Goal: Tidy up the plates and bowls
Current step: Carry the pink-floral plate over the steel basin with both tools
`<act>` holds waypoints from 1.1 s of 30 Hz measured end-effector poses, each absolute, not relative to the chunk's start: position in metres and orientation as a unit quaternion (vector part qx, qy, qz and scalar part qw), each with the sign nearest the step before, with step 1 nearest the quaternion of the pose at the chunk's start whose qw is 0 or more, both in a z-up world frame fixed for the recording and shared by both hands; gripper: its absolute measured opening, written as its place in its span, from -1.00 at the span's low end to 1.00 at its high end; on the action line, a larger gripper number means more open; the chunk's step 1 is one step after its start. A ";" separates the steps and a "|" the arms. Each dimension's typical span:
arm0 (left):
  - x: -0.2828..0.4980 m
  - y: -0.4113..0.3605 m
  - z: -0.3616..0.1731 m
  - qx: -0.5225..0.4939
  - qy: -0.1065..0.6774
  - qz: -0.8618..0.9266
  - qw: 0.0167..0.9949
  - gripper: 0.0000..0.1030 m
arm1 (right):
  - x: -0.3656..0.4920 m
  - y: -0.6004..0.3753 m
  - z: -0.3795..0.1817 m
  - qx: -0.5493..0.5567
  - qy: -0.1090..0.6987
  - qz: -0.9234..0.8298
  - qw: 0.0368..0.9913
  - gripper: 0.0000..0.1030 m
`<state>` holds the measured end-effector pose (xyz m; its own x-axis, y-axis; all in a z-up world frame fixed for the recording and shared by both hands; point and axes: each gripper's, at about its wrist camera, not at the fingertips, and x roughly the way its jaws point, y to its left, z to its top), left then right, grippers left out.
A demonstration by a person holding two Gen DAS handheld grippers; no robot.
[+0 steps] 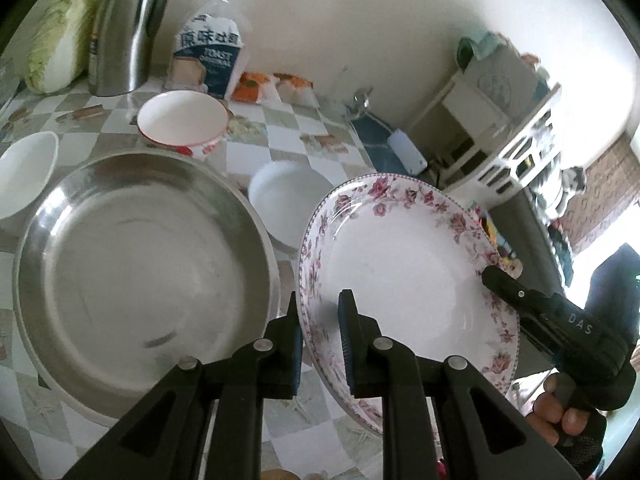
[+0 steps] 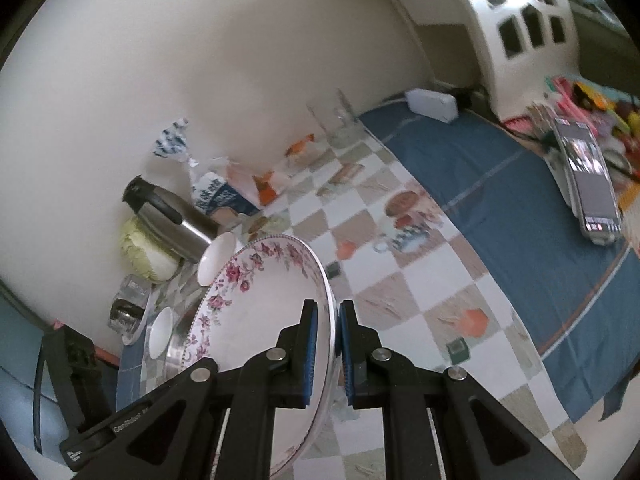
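Two grippers hold one floral plate [image 1: 404,276] between them, tilted up off the checkered tablecloth [image 1: 288,128]. Left gripper [image 1: 320,336] clamps the plate's near rim, one pad on each face. Right gripper [image 2: 329,354] pinches the opposite rim, fingers closed on the plate edge; in the left view it shows at the plate's right side [image 1: 520,300], a hand [image 1: 560,412] on its handle. Just left of the plate sits a big steel basin [image 1: 140,272] on the table. Behind it: a red-rimmed bowl [image 1: 182,122], a white bowl [image 1: 24,172] at far left, a white plate [image 1: 284,196] between basin and floral plate. Along the wall: kettle [image 1: 128,28], cabbage [image 1: 60,52], bread bag [image 1: 210,56]. Right view: blue cloth [image 2: 500,184] with a phone [image 2: 588,184] on it, well apart from the plate.
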<state>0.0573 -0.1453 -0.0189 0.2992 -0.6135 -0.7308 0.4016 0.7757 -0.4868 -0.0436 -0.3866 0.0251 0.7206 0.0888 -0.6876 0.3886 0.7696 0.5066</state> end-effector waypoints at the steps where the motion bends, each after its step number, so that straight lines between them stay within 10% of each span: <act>1: 0.059 -0.141 -0.017 -0.113 0.497 -0.317 0.800 -0.66 | -0.041 -0.384 0.029 0.325 0.363 -0.083 0.869 -0.76; 33: 0.113 0.002 -0.012 -0.181 0.482 -0.213 0.831 -0.68 | 0.071 -0.262 0.041 0.277 0.391 0.028 0.877 -0.76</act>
<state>0.1132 0.0024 -0.0119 0.4449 -0.5286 -0.7229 0.1807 0.8436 -0.5056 0.0711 -0.2621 0.0408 0.6930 0.2657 -0.6701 0.1668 0.8453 0.5076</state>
